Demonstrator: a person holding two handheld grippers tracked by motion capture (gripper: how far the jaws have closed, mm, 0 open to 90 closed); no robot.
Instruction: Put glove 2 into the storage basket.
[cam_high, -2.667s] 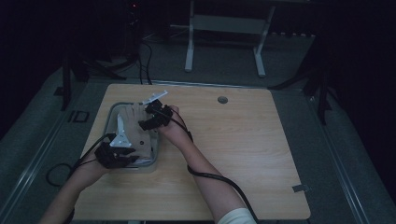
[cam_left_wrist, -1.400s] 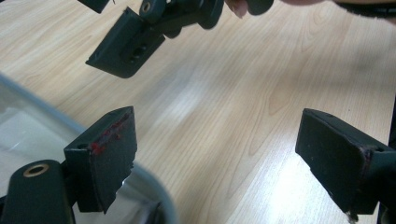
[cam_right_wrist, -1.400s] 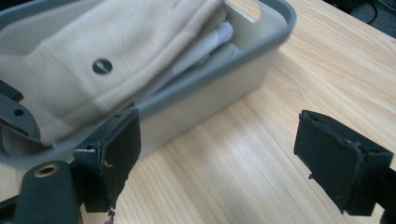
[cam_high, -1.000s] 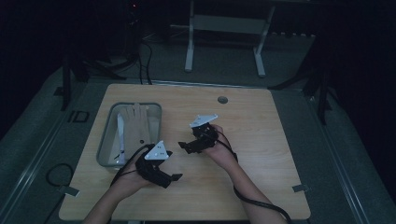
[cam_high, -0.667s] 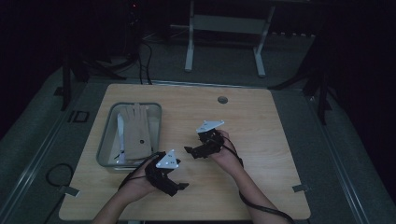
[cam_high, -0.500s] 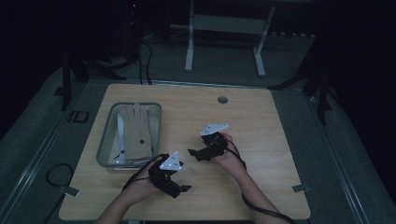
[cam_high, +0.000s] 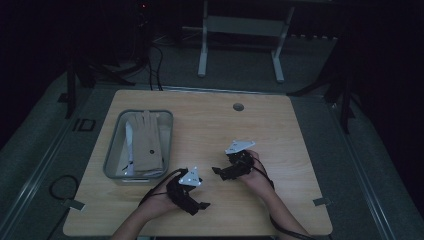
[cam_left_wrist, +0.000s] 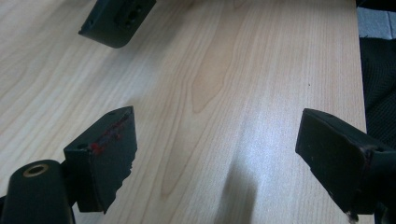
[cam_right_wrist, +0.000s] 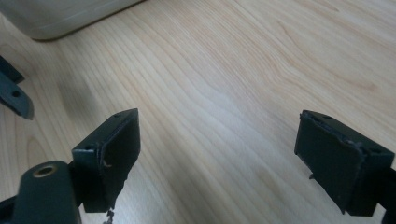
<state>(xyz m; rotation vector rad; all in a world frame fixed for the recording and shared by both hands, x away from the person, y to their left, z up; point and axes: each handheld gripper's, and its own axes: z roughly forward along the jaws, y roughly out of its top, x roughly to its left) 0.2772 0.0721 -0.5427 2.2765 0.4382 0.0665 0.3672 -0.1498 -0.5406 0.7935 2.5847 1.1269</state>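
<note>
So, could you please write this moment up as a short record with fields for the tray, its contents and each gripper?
tray: grey bin at the table's left side
contents: a tan glove, flat inside the bin
left gripper: jaws open, nothing between them, over bare wood near the front edge
right gripper: jaws open, nothing between them, over bare wood to the bin's right
contact: neither gripper touches the bin or glove

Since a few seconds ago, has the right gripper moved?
Yes. The right gripper has left the tray and now sits toward the table's near edge.
</note>
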